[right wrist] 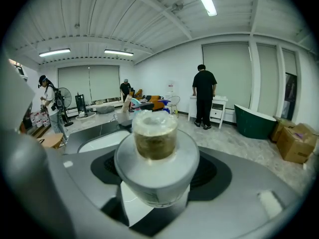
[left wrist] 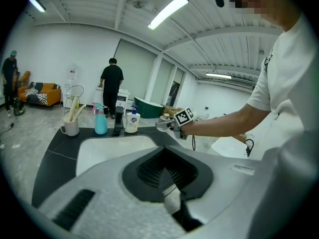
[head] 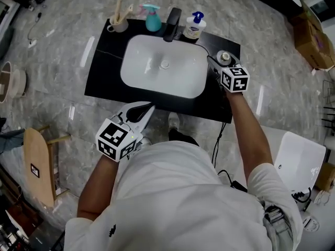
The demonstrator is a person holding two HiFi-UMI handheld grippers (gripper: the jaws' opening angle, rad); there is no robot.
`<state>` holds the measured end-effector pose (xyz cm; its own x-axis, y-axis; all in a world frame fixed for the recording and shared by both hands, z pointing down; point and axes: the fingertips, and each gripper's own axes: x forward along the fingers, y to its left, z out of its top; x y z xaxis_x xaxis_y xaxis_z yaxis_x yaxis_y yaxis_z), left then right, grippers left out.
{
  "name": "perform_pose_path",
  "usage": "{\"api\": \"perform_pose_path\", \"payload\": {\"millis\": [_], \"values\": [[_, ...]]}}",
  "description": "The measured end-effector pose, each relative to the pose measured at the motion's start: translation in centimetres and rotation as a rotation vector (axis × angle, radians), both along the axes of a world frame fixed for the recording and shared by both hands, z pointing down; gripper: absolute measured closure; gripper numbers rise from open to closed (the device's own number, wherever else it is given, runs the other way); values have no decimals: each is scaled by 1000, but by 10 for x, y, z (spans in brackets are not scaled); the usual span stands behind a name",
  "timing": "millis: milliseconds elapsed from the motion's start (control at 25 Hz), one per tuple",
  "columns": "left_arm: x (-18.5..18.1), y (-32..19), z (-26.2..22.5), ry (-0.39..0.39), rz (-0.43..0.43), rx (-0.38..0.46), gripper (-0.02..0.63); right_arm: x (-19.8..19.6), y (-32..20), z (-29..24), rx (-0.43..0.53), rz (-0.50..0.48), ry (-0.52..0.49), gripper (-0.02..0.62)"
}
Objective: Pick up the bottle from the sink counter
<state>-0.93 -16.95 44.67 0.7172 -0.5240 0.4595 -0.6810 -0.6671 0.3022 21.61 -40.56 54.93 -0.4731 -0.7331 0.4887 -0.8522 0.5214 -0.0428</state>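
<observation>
Person: someone in a white T-shirt (head: 178, 192) stands right up against the front edge of the counter (head: 102, 75), both arms out.
Left gripper (head: 145, 110): held low at the counter's near edge, just in front of the basin (head: 165, 82). Its fingers (left wrist: 149, 169) are clenched together with nothing between them.
Right gripper (head: 219, 61): reached out over the right end of the counter, beside the basin.
Right fingers (right wrist: 219, 176): spread wide and grasping the bottle (head: 225, 57), one on each side of its body.
Bottle: upright in the right gripper, with a pale body and a clear cap that looks brownish inside. It sits over the counter's right end, to the right of the basin. I cannot tell whether its base is touching the surface.
Basin: white, set into the black counter.
Faucet (head: 171, 24): black, at the middle of the back edge.
Spray bottle (head: 153, 19): teal, just left of the faucet.
Pump bottle (head: 194, 26): white with a blue pump, just right of the faucet.
Mug (head: 119, 24): at the back left corner, with pale sticks standing in it.
Stool (head: 39, 163): wooden, on the marbled floor well to the left of the counter.
Boxes (head: 314, 35): cardboard, on the floor far off to the right.
Bystander (right wrist: 204, 96): dressed in black, back turned, at a white cabinet across the room.
</observation>
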Motion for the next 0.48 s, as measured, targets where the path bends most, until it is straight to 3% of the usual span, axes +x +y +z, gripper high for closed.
{"api": "perform_pose_path", "payload": {"millis": [480], "values": [[-33,58,-4,24,26,22,600,-53,91,-63,25,-56,-47,238]]}}
